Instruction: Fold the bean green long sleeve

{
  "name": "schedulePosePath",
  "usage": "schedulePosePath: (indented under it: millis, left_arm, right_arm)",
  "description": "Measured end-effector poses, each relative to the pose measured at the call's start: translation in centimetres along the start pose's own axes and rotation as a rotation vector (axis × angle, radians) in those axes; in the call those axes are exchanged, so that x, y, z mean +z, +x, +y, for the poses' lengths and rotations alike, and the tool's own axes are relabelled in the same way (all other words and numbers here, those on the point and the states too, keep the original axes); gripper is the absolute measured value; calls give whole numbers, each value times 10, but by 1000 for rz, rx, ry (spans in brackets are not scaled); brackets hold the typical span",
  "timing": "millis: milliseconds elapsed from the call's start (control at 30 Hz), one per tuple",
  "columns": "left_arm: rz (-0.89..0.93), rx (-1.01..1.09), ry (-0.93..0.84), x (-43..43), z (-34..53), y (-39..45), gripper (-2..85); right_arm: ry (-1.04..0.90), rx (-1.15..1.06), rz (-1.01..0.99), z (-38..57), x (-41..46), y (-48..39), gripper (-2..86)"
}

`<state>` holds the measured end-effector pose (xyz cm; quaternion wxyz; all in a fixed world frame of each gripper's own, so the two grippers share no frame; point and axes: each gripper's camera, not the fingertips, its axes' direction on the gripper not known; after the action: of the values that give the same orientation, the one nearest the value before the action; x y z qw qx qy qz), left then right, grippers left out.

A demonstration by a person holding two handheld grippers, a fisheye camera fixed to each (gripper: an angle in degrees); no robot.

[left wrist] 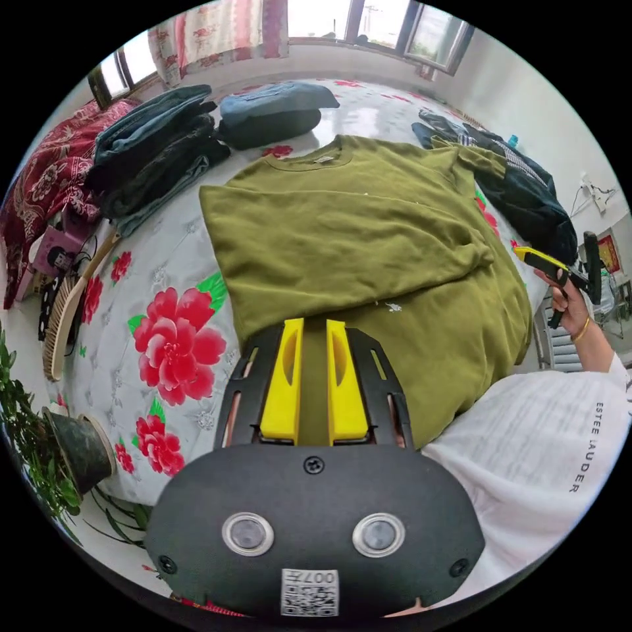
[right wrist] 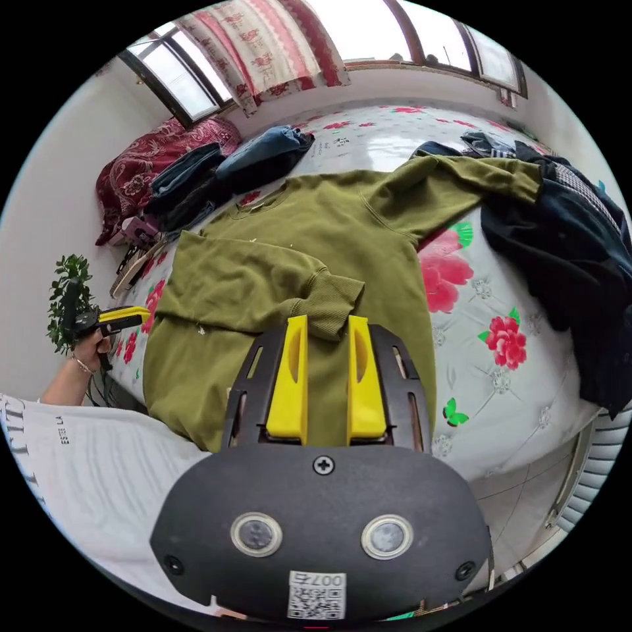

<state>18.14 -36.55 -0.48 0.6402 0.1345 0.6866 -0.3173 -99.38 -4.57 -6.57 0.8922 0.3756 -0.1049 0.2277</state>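
The bean green long sleeve (left wrist: 368,243) lies flat on a bed (left wrist: 164,263) covered by a pale quilted sheet printed with big red flowers and green leaves. The top is a thick, soft knit with a matte surface, a ribbed round collar (left wrist: 315,158) and ribbed cuffs. Its long axis runs from the hem at the bed's near edge, close to the person, up to the collar, which points toward the windows. One sleeve is folded across the chest, its ribbed cuff (right wrist: 332,299) resting on the body of the garment; the other sleeve (right wrist: 474,174) stretches out sideways, its end touching a heap of dark clothes (right wrist: 579,263).

The left hand-held gripper (left wrist: 315,326) has flat yellow jaws on a black frame; they stand slightly apart over the hem area and hold nothing. In the right gripper view this same tool shows off the bed's edge in the person's hand (right wrist: 92,342). The right hand-held gripper (right wrist: 327,322) hovers just beside the folded cuff, its yellow jaws parted and empty.

Folded dark denim garments (left wrist: 158,151) are stacked near the collar, beside a crumpled red patterned blanket (left wrist: 46,191). A potted plant (left wrist: 59,447) stands on the floor near the bed.
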Motion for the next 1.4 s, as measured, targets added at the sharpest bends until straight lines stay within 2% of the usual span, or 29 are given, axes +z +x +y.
schedulePosePath:
  millis: [67, 133, 167, 200, 333, 467, 600, 733, 833, 967, 1233, 1300, 1367, 1400]
  left_arm:
    - [-42, -58, -139, 40, -14, 2, 51]
    - [-107, -99, -372, 104, -20, 12, 42]
    - [-120, -82, -382, 112, -19, 18, 39]
    - [-170, -27, -315, 111, -15, 32, 35]
    - [-249, 24, -289, 125, -14, 55, 28]
    - [-177, -100, -248, 131, -13, 42, 25]
    - [-193, -108, -247, 142, -17, 47, 19]
    - [-286, -94, -280, 156, -26, 65, 5]
    - [-325, -124, -295, 164, -32, 70, -4]
    - [-372, -137, -315, 172, -38, 76, -9]
    - [-435, -266, -370, 184, -54, 71, -8]
    - [-443, -271, -383, 186, -57, 69, -8]
    - [-447, -264, -393, 186, -58, 67, -8]
    - [-445, -256, -396, 186, -59, 65, -8]
  right_arm:
    - [-71, 1, 8, -13, 26, -3, 29]
    - [-271, 38, 77, -15, 71, -3, 18]
    - [-218, 14, 90, -14, 67, -6, 15]
    - [-201, -22, 105, -11, 62, -9, 11]
    - [-153, -118, 63, 4, 34, -3, 6]
    - [-97, -74, -58, 7, 4, 30, 12]
    - [48, -45, 143, -25, -43, 86, 28]
    - [123, 10, 375, -86, -79, 154, 35]
    - [148, 82, 458, -129, -95, 201, 37]
    - [119, 151, 462, -170, -94, 248, 38]
    - [-129, 196, 518, -204, -57, 300, 9]
    - [-95, 150, 483, -200, -74, 296, 4]
    - [7, 113, 396, -193, -107, 289, 1]
    - [122, 106, 306, -186, -142, 282, 0]
